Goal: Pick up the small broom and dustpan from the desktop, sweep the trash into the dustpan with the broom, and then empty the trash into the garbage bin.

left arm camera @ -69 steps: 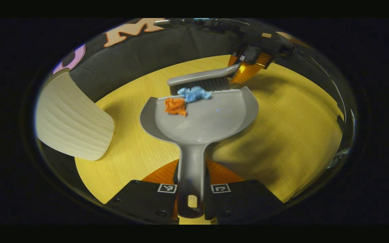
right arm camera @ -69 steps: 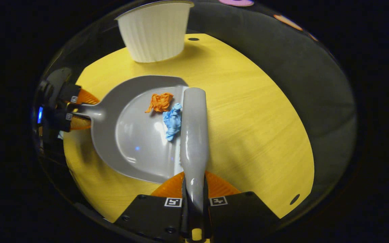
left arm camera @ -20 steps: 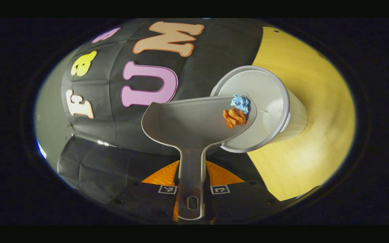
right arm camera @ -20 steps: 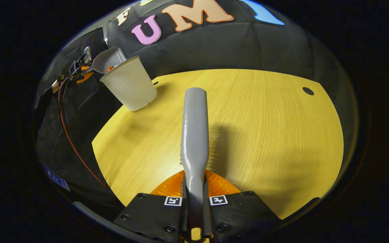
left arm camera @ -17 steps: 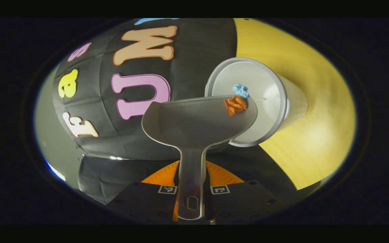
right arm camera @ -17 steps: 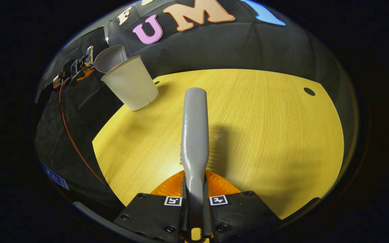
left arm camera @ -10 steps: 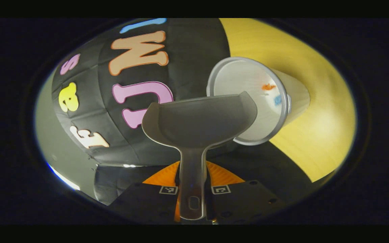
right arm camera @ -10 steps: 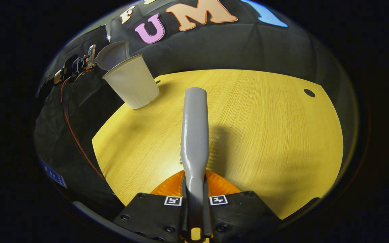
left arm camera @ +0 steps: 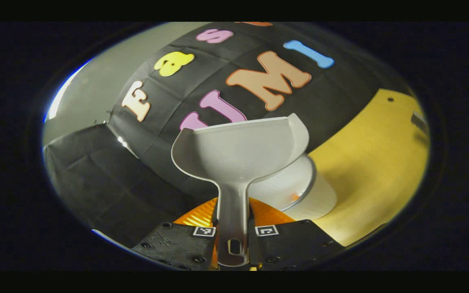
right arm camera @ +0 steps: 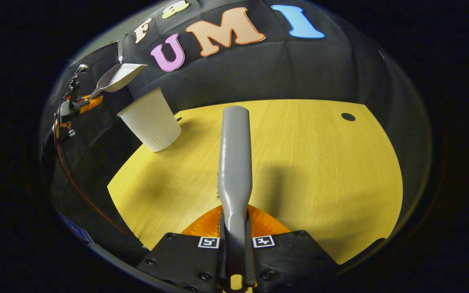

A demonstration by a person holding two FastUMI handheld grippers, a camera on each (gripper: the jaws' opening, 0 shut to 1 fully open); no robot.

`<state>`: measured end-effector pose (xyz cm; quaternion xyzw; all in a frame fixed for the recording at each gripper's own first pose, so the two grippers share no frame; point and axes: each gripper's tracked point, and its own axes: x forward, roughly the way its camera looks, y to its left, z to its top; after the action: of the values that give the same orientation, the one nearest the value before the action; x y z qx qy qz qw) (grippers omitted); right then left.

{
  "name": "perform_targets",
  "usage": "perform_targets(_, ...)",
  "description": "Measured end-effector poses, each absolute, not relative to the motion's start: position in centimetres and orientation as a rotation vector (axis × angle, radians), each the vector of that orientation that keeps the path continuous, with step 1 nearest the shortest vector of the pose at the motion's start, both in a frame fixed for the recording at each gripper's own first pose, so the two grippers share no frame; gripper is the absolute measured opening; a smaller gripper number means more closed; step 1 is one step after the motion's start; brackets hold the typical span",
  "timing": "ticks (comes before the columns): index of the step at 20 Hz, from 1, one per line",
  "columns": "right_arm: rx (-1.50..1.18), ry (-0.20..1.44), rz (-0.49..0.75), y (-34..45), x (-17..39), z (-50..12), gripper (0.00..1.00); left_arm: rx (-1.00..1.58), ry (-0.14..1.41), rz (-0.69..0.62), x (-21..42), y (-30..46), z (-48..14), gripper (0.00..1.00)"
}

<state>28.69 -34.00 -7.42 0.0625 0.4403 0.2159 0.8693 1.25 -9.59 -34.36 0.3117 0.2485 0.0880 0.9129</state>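
Note:
My left gripper (left arm camera: 232, 217) is shut on the handle of the grey dustpan (left arm camera: 238, 150), which hangs in the air with nothing in its scoop. Just below and behind it stands the white ribbed garbage bin (left arm camera: 320, 201), with a bit of orange trash (left arm camera: 294, 197) showing inside its rim. My right gripper (right arm camera: 234, 221) is shut on the small grey broom (right arm camera: 234, 158), held over the yellow desktop (right arm camera: 324, 171). From the right gripper view, the dustpan (right arm camera: 118, 77) floats above and left of the bin (right arm camera: 151, 122), held by the left gripper (right arm camera: 75, 106).
The bin stands at the desktop's far left corner, close to the black cloth wall. A small round hole (right arm camera: 347, 116) sits near the desktop's far right edge. A red cable (right arm camera: 79, 179) hangs down beyond the left edge.
The tilted dustpan dropped the orange and blue scraps into the bin, then swung back up and away from its rim. The broom has barely moved.

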Motion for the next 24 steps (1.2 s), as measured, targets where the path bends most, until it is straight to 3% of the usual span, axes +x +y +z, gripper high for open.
perform_targets(6, 0.025, 0.855, 0.379, -33.7, 25.6, -3.0, 0.14, 0.364, 0.561, 0.079, -2.2, -18.7, -39.2, 0.22)
perform_targets(13, 0.039, 0.871, 0.202, -30.3, 27.3, -6.6, 0.14, 0.237, 0.682, -0.093, -9.9, -29.2, -48.2, 0.21)
perform_targets(20, 0.018, 1.018, 0.121, -28.5, 29.5, -11.1, 0.14, 0.165, 0.875, -0.100, -15.0, -31.8, -57.8, 0.22)
perform_targets(24, -0.027, 1.091, 0.108, -28.3, 30.1, -11.5, 0.14, 0.171, 0.967, -0.094, -16.8, -31.4, -60.2, 0.23)
